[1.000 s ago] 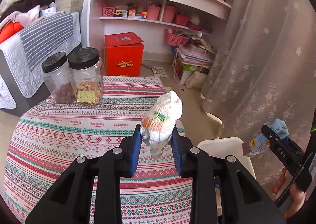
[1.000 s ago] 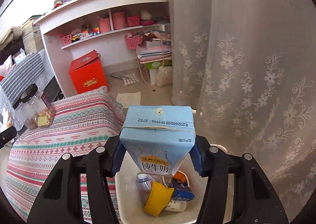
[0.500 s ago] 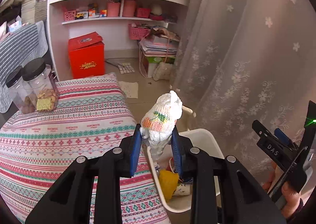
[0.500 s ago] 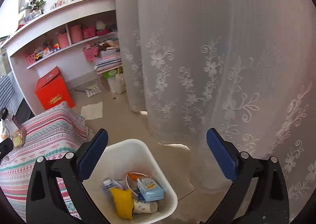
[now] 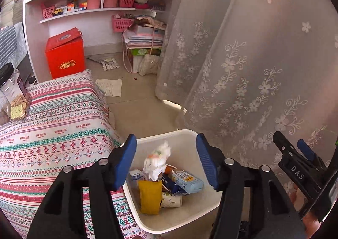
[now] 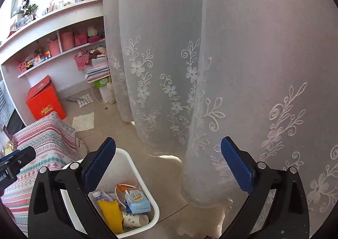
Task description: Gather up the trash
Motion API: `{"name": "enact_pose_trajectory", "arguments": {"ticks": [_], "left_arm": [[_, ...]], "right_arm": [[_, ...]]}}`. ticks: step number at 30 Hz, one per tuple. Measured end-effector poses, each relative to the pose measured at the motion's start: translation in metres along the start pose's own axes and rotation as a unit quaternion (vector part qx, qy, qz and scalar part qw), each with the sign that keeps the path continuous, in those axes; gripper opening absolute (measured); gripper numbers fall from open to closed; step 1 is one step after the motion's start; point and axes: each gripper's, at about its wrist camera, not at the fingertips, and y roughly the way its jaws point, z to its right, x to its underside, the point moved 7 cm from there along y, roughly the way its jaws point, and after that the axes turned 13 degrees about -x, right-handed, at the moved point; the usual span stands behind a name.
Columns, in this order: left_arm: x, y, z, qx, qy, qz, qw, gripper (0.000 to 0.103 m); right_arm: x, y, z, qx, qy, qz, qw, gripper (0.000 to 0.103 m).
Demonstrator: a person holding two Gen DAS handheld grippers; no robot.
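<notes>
Over the white bin (image 5: 186, 133), the left gripper (image 5: 166, 163) hangs with its jaws spread wide and nothing between them; the crumpled tissue wad (image 5: 157, 161) sits loose in the gap, blurred, apparently dropping onto the pile. Half a second ago that wad was pinched firmly in those jaws. Below it, toward 6 o'clock, lie a yellow pouch (image 5: 150, 195), a paper cup (image 5: 172, 201) and the blue milk carton (image 5: 187, 182), which one second ago was clamped in the right gripper (image 6: 169, 165). That gripper now stands fully spread and empty, well to the bin's 3 o'clock against the lace curtain (image 6: 232, 70). Both held items look delivered. Farther off, at 10 o'clock, the patterned tablecloth (image 5: 59, 129) shows only a snack jar (image 5: 12, 95), so little seems left there, though a sheet of paper (image 5: 109, 87) lies on the floor at 12 o'clock.
</notes>
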Motion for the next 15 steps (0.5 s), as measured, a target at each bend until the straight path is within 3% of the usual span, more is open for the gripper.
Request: {"name": "enact_pose_trajectory", "arguments": {"ticks": [5, 7, 11, 15], "left_arm": [[0.003, -0.004, -0.003, -0.023, 0.008, 0.006, 0.9997, 0.071], [0.001, -0.012, -0.014, -0.062, 0.006, 0.025, 0.9978, 0.083], [-0.009, -0.048, -0.037, -0.146, 0.008, 0.107, 0.9835, 0.096], [-0.014, -0.079, -0.065, -0.178, -0.022, 0.141, 0.9736, 0.096]], "right_arm": [[-0.005, -0.008, -0.009, 0.0, -0.005, 0.018, 1.0, 0.096], [-0.006, -0.011, -0.015, 0.008, -0.01, 0.024, 1.0, 0.096], [-0.007, -0.019, -0.034, -0.008, -0.013, 0.039, 0.999, 0.096], [-0.005, -0.025, -0.066, -0.045, -0.024, 0.038, 0.998, 0.096]]}}
